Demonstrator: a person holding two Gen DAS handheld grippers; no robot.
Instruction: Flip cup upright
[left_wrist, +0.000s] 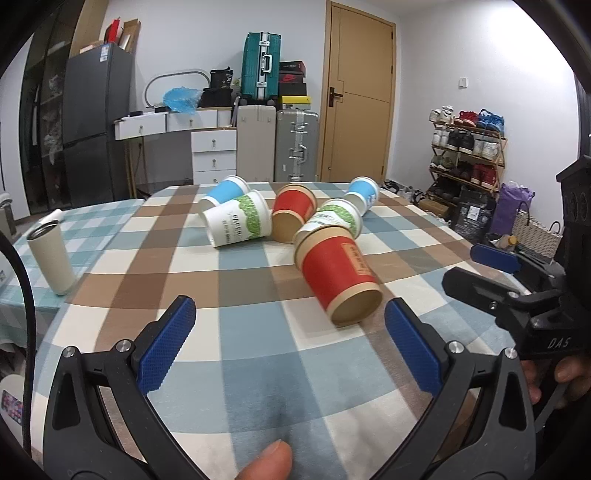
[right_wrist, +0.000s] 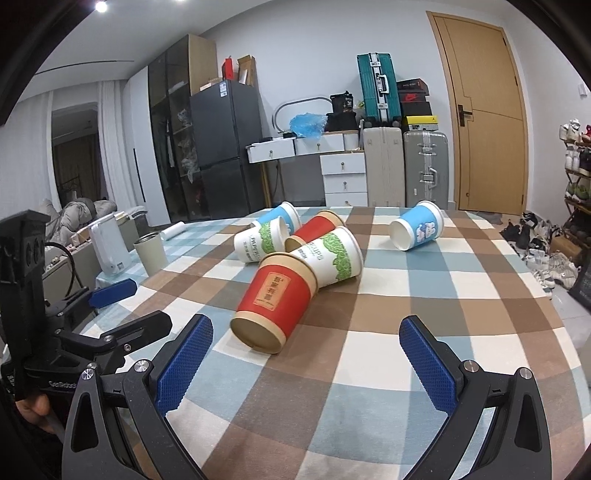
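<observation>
Several paper cups lie on their sides on the checked tablecloth (left_wrist: 229, 295). The nearest is a red cup (left_wrist: 338, 275) with its base toward me; it also shows in the right wrist view (right_wrist: 275, 301). Behind it lie a white-green cup (left_wrist: 236, 221), a second white-green cup (right_wrist: 330, 254), another red cup (left_wrist: 293, 212) and two blue cups (left_wrist: 364, 194) (right_wrist: 417, 229). My left gripper (left_wrist: 290, 317) is open and empty, just short of the near red cup. My right gripper (right_wrist: 306, 339) is open and empty, its left finger beside that cup's base.
A beige tumbler (left_wrist: 50, 254) stands upright at the table's left edge. The right gripper shows at the right of the left wrist view (left_wrist: 517, 291), and the left gripper at the left of the right wrist view (right_wrist: 110, 314). Suitcases, drawers and a shoe rack stand beyond the table.
</observation>
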